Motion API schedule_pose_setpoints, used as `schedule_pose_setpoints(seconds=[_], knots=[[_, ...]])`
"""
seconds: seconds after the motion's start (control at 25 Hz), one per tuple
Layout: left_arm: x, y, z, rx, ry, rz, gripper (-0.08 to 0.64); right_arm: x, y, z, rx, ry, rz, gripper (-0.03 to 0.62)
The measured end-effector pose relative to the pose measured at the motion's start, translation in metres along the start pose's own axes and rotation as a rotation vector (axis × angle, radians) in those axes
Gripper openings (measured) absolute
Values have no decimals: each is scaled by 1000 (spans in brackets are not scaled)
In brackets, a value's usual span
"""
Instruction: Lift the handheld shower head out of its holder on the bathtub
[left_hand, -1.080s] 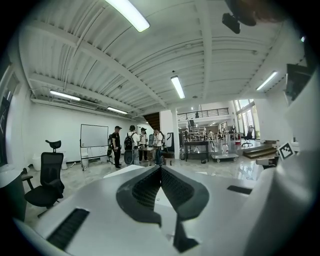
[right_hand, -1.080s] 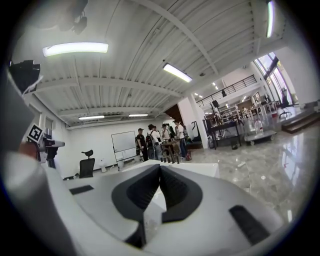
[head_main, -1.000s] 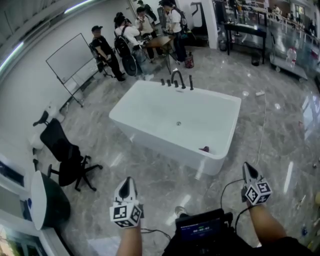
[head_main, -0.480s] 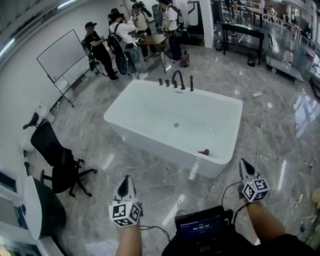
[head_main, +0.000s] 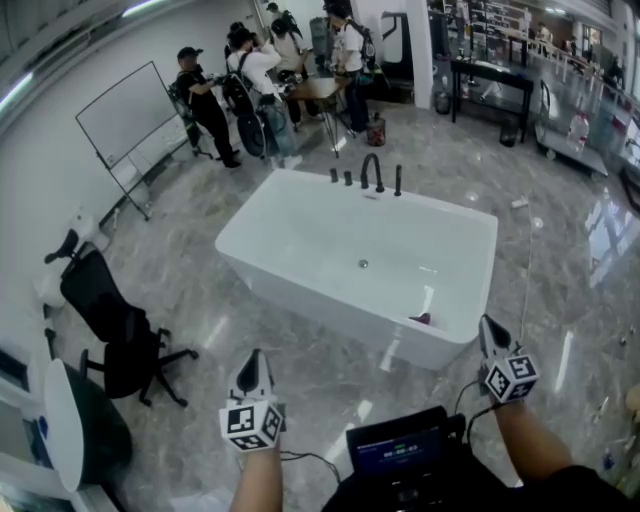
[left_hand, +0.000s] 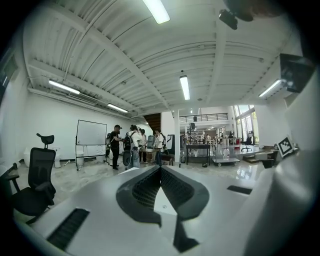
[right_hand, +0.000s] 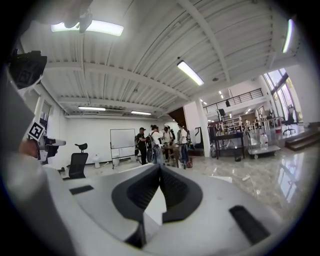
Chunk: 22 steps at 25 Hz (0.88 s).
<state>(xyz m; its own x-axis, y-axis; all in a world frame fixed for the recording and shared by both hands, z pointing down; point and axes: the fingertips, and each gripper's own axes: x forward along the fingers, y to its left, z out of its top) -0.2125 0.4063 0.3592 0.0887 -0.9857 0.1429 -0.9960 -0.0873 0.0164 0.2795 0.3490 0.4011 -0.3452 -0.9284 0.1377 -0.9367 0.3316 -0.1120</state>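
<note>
Head view: we stand short of the bathtub (head_main: 320, 300). Handheld shower head (head_main: 397, 180) upright in its holder on the far rim, beside the faucet (head_main: 372, 170). Left gripper (head_main: 252, 362) and right gripper (head_main: 489, 330) both closed, empty, well apart from it. Nothing lifted yet; approach, grasp and lift all to do.

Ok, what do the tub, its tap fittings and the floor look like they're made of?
Bathtub: smooth glossy white, likely acrylic or enamelled; soft sheen on its walls.
Tap fittings: dark, probably metal; too small to be sure.
Floor: polished grey veined stone or tile, mirroring the lights.
</note>
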Motion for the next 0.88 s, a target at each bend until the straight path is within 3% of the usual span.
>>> schedule_pose_setpoints(seconds=[0.12, 0.44, 0.88], knots=[[5, 15, -4, 24, 2, -19, 8, 12, 14, -3, 1, 0, -19, 2], [7, 47, -18, -16, 4, 8, 8, 21, 24, -11, -17, 47, -32, 2], [17, 78, -13, -11, -1, 88, 8, 100, 55, -10, -27, 25, 80, 2]])
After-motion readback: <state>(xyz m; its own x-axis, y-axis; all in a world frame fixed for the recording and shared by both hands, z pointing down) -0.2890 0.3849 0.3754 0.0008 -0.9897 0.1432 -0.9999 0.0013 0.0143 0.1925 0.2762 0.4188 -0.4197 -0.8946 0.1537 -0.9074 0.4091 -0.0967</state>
